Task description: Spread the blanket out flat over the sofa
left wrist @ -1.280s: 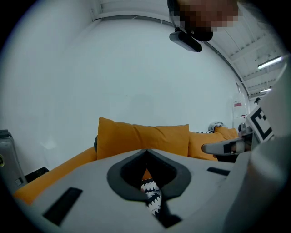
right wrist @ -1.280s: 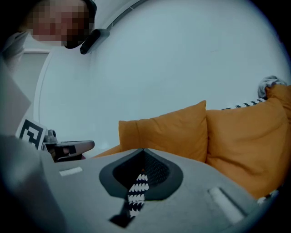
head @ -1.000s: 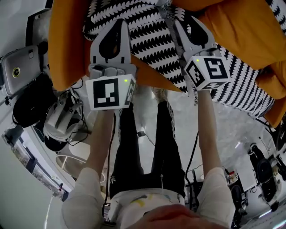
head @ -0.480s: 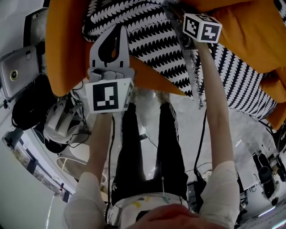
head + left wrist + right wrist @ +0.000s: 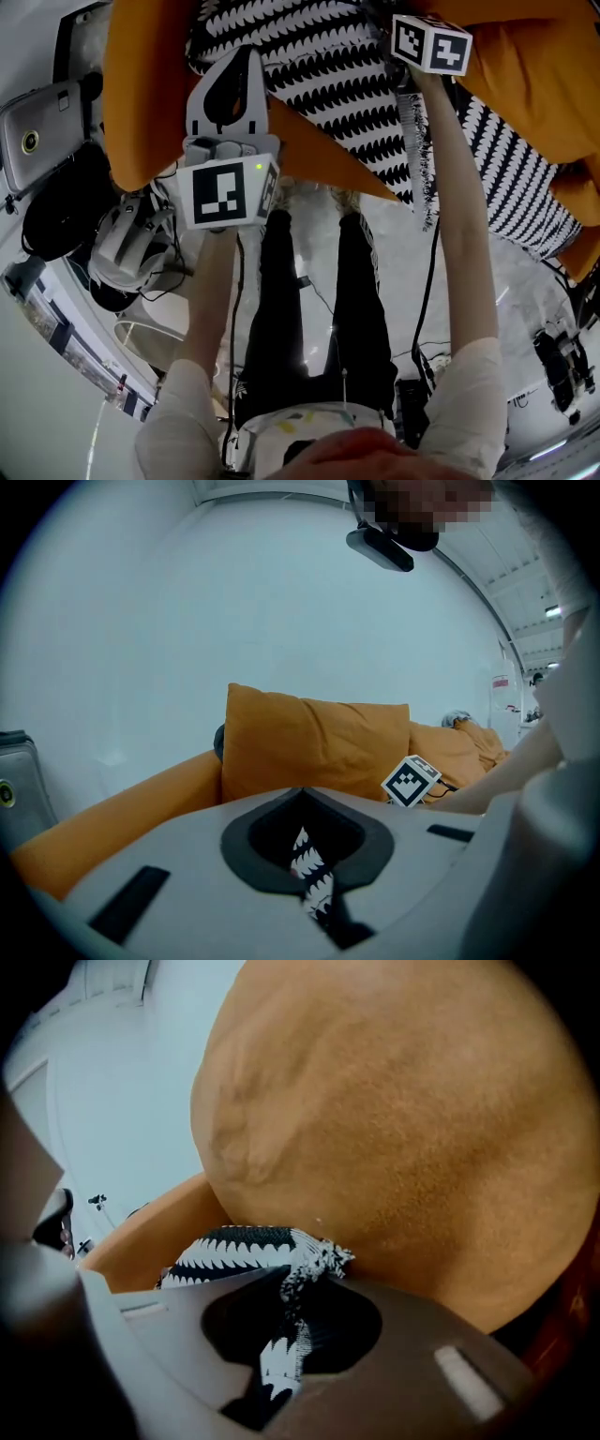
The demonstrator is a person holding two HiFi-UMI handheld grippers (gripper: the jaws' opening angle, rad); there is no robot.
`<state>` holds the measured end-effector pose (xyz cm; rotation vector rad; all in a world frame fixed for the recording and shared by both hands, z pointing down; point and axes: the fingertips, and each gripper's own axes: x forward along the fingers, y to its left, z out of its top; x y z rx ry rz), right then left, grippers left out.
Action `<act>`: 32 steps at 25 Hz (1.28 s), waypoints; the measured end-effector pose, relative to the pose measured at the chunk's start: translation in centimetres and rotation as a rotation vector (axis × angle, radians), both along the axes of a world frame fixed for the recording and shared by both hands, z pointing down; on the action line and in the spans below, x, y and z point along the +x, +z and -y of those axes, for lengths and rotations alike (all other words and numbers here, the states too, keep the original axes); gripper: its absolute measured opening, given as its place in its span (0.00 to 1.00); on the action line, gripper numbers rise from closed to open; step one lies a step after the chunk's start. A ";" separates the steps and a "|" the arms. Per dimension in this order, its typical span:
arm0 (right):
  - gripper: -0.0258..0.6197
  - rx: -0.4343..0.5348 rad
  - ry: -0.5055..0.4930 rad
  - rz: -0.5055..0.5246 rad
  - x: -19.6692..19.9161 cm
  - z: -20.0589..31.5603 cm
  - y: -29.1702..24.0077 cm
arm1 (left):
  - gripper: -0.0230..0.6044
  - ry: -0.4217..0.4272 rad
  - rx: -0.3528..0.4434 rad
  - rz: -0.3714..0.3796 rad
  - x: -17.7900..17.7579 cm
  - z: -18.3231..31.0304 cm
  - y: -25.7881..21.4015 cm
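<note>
1. The blanket [image 5: 323, 80], a black-and-white knit, lay bunched across the seat of the orange sofa [image 5: 141, 103], running from the far middle toward the near right; a fringed edge [image 5: 415, 159] hung below the right arm.
2. Handling, as judged: soft, limp and light; no stiffness to hold a shape; prone to sag and fold between two holds; the open knit should not slip, but could snag or stretch.
3. Recommended hold points: the edge or corners, well apart, so the cloth could be drawn taut and laid flat.
4. The left gripper [image 5: 302, 803] was clenched on a narrow fold of the blanket near the seat's left side.
5. The right gripper [image 5: 298, 1283] had just been closing its jaws; a gathered, fringed strip of the blanket ran between them, pinched, just beside a back cushion [image 5: 403, 1129].
6. Change against one second earlier: the right gripper had travelled from beside the left gripper to the far side of the seat; the left gripper had shifted only slightly.
</note>
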<state>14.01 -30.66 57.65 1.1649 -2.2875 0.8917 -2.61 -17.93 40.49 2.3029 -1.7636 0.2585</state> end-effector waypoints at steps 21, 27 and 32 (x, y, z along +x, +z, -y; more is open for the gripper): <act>0.07 0.393 -0.202 -0.065 -3.4 -11.8 -16.6 | 0.06 -0.136 0.074 0.021 -3.0 -7.2 -6.9; 0.06 0.487 -0.337 -0.055 -8.1 -18.1 -21.1 | 0.06 -0.120 0.123 0.044 -3.4 -9.8 -8.2; 0.06 0.523 -0.351 -0.030 -13.1 -22.5 -23.3 | 0.06 -0.141 0.119 0.056 -7.9 -13.0 -8.3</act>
